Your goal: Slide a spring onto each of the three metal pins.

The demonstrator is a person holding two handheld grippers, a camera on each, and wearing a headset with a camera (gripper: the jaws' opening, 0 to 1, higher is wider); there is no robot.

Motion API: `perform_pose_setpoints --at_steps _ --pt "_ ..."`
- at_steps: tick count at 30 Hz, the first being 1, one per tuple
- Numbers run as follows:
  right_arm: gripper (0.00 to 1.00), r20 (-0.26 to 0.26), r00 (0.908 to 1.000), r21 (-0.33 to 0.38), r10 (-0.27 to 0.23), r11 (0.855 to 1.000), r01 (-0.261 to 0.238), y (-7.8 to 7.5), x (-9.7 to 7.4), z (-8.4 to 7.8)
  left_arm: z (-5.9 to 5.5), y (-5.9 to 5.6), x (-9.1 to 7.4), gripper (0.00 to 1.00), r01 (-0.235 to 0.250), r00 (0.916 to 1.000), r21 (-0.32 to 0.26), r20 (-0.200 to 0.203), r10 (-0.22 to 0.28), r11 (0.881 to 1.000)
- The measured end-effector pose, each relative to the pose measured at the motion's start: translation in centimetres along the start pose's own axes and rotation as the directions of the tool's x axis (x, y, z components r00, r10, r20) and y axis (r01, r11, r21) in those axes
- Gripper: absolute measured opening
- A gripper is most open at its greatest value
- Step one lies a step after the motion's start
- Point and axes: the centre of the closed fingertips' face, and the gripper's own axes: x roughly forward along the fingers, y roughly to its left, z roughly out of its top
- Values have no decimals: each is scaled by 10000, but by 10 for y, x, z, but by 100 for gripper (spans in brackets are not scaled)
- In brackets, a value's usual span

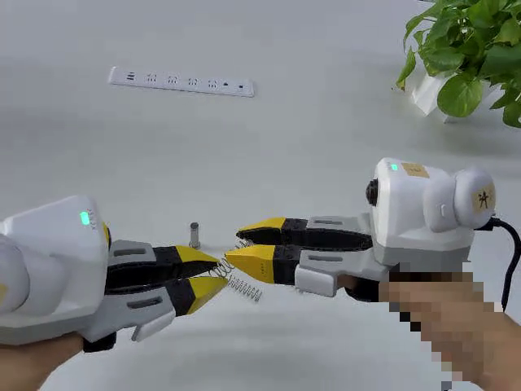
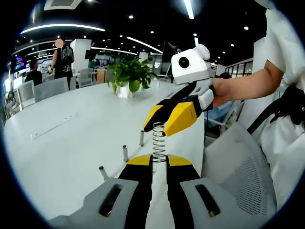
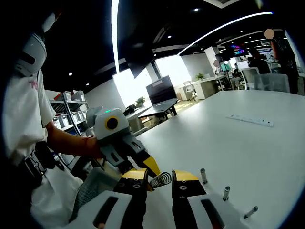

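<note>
Steel spring pinched in left gripper, midair above table. Right gripper jaws narrow round its other end, grip unclear. Three pins bare; none done.

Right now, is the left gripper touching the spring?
Touching. The left gripper view shows the spring standing up with its lower end pinched between the jaws of the left gripper.

We see the left tongs and right tongs in white and grey, their jaws black with yellow tips, a green light on each. The spring is silver, the pin dull grey, the table white, the plant green.
</note>
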Motion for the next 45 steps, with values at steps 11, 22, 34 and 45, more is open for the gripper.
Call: perform_pose_setpoints --at_steps 11,22,34,45 --pt "6 118 9999 140 -66 9999 65 -3 -4 1 0 -2 1 7 93 9999 -99 91 -92 9999" --pt "6 -145 9999 -261 -3 9997 -1 3 -2 3 0 -3 3 7 233 9997 -95 43 -233 9997" --pt "6 -790 9969 -1223 60 9924 -156 9 2 4 -1 -5 5 7 364 9993 -225 23 -364 9991" --pt "6 -1481 9890 -2157 40 9758 -362 15 4 2 -2 -9 7 7 463 9989 -104 -9 -463 9989"
